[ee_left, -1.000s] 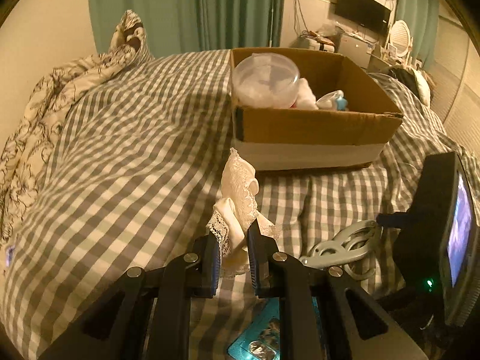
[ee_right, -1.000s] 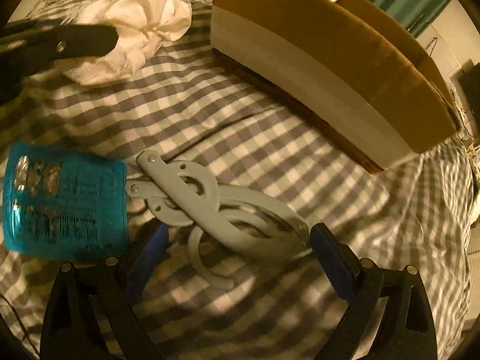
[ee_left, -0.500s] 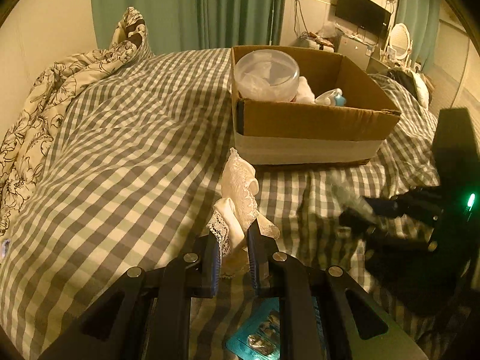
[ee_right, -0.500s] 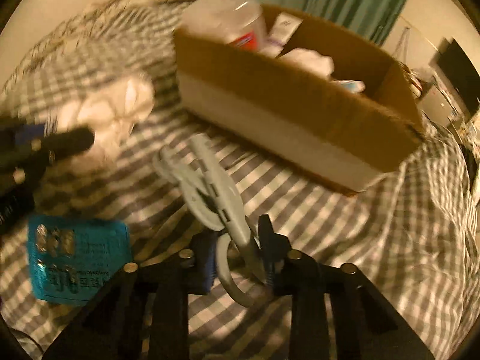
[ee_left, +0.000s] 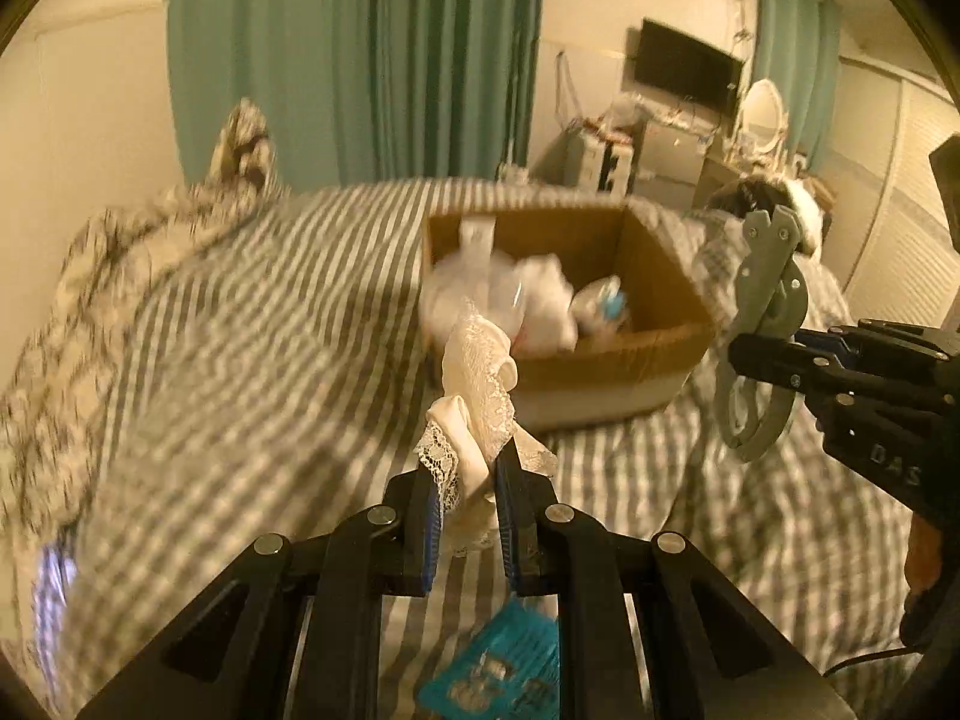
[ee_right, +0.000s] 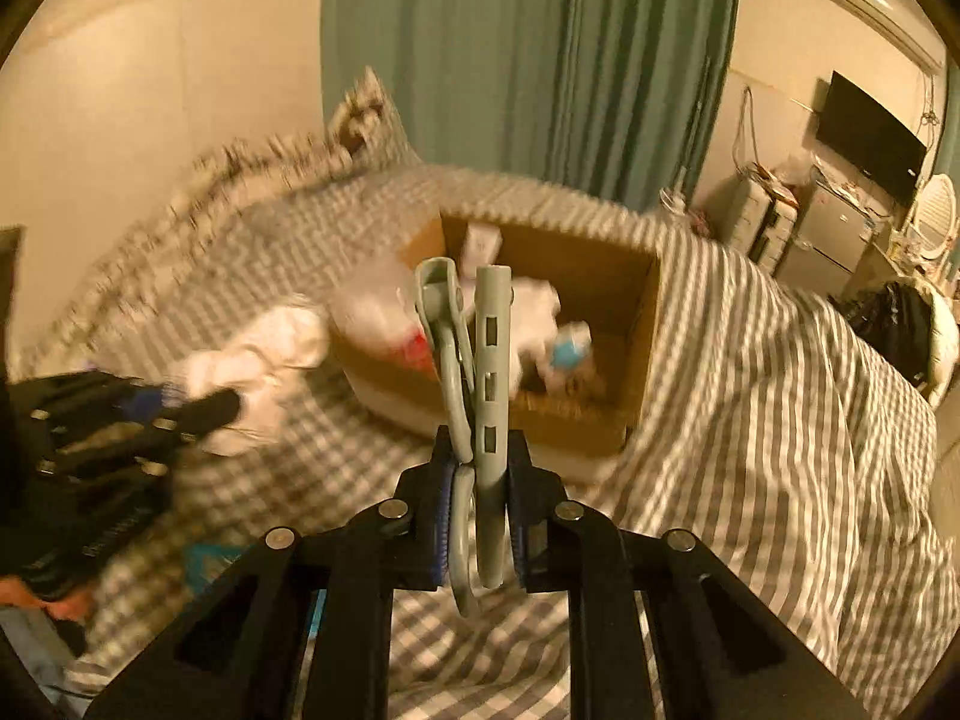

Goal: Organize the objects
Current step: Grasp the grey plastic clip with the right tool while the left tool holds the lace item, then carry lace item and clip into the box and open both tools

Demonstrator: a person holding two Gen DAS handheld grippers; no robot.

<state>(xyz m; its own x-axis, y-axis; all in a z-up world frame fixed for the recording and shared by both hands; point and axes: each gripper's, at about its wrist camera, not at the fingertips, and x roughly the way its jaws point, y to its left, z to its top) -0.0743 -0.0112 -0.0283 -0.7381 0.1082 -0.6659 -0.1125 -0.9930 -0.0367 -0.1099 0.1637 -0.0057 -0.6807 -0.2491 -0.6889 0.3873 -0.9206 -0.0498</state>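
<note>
1. Both hands are rising off the checked bedspread (ee_left: 228, 396) compared with a second ago, each carrying its catch, and the open cardboard box (ee_left: 654, 354) is now being seen from above instead of from the side.
2. Farthest left, a rumpled floral quilt (ee_left: 78, 300) is lying along the edge of the bed, well apart from the work.
3. At the middle of the left wrist view, the left gripper (ee_left: 467, 492) is pinching the cream lace cloth (ee_left: 474, 384) tight between its pads; the cloth is standing up out of the jaws and flopping forward, clear of the bed.
4. A blue blister pack (ee_left: 504, 672) is lying on the bedspread beneath that gripper, not yet collected.
5. Right of centre, the box is sitting ahead of both grippers and lower than they are, already holding a clear tub and some white items, blurred by motion.
6. Farthest right, the right gripper (ee_right: 478, 510), whose jaws have just been closing, is pressing on the grey folding hanger (ee_right: 474, 360), whose long axis is pointing up and away along the fingers toward the box.
7. Judging from the right wrist view, the hanger's tip is lining up almost directly with the box opening, so the right hand looks the nearer of the two for a drop; the left hand is needing to travel forward and slightly rightward.
</note>
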